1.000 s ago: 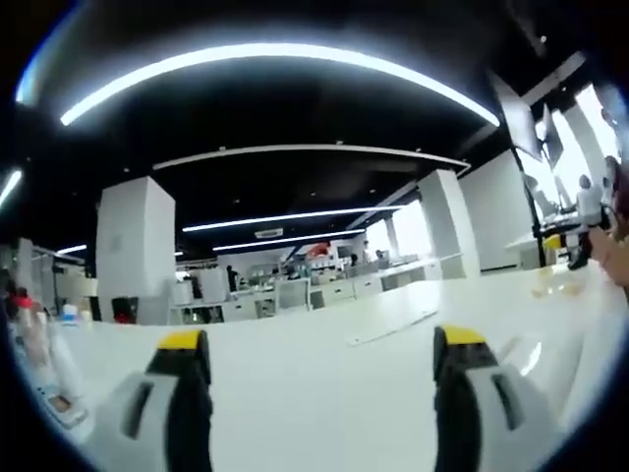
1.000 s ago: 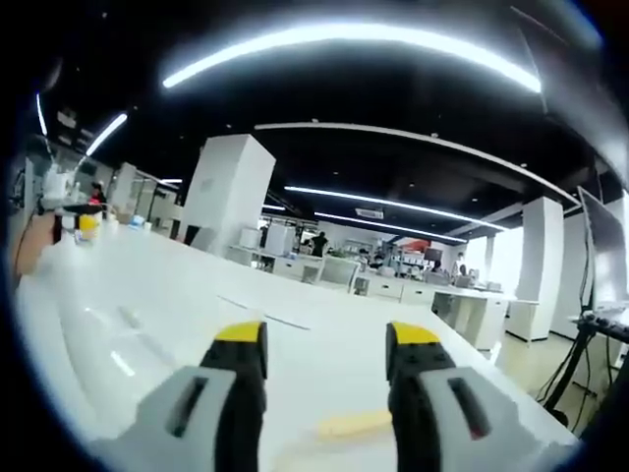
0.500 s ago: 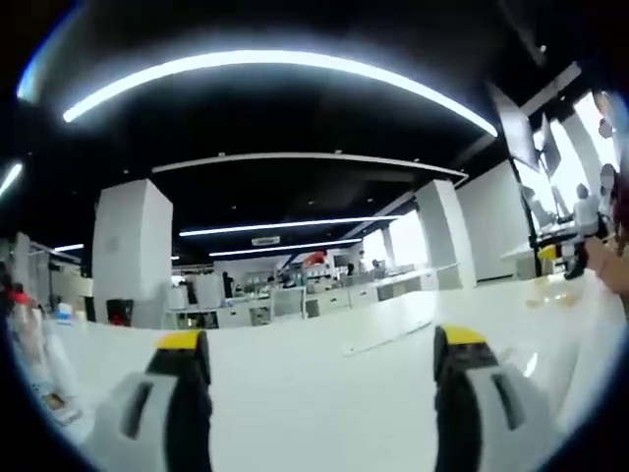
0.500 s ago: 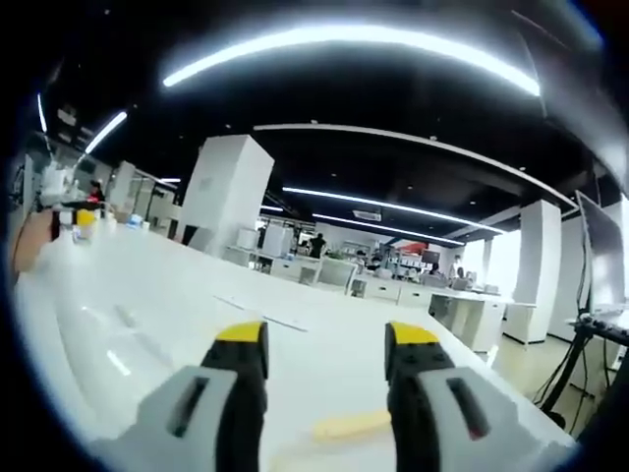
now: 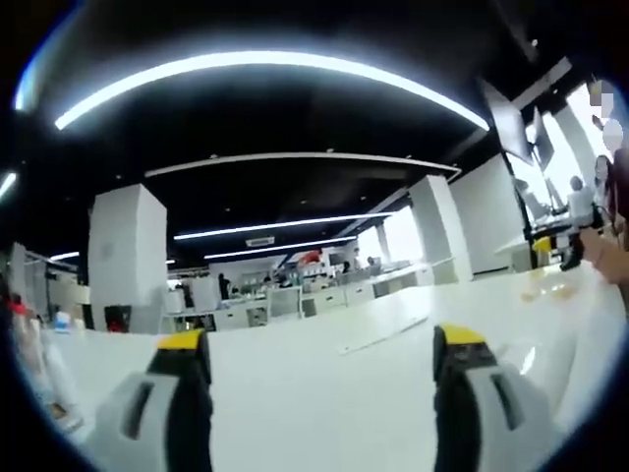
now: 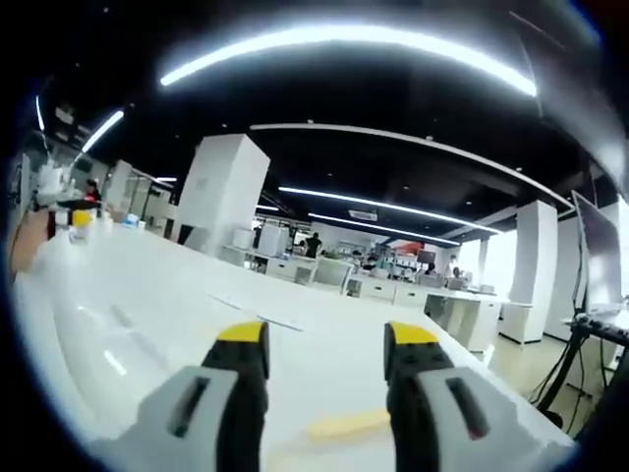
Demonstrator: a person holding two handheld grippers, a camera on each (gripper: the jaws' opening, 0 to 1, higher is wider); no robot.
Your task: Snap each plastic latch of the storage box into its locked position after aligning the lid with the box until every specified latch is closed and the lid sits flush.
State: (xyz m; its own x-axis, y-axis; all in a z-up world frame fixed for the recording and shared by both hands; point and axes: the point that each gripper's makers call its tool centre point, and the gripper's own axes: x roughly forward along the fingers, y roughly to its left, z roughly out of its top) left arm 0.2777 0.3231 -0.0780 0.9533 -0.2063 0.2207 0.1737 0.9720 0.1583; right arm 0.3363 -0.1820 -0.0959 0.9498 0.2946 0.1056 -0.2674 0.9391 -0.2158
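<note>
Left gripper [image 5: 322, 369] up front: two chunky jaws, pale grey moulded shells, each with a dark oblong slot on its face, black inner sides and a bright yellow cap at the tip. Over to the right gripper [image 6: 324, 359], and it's the same build: light grey casings, slotted faces, black inner faces, yellow tips. No cables, no screws, no markings to make out on either pair.

A pale yellow strip [image 6: 349, 425] lies flat on the white tabletop [image 6: 147, 295]. Whether it is a latch cannot be told.
</note>
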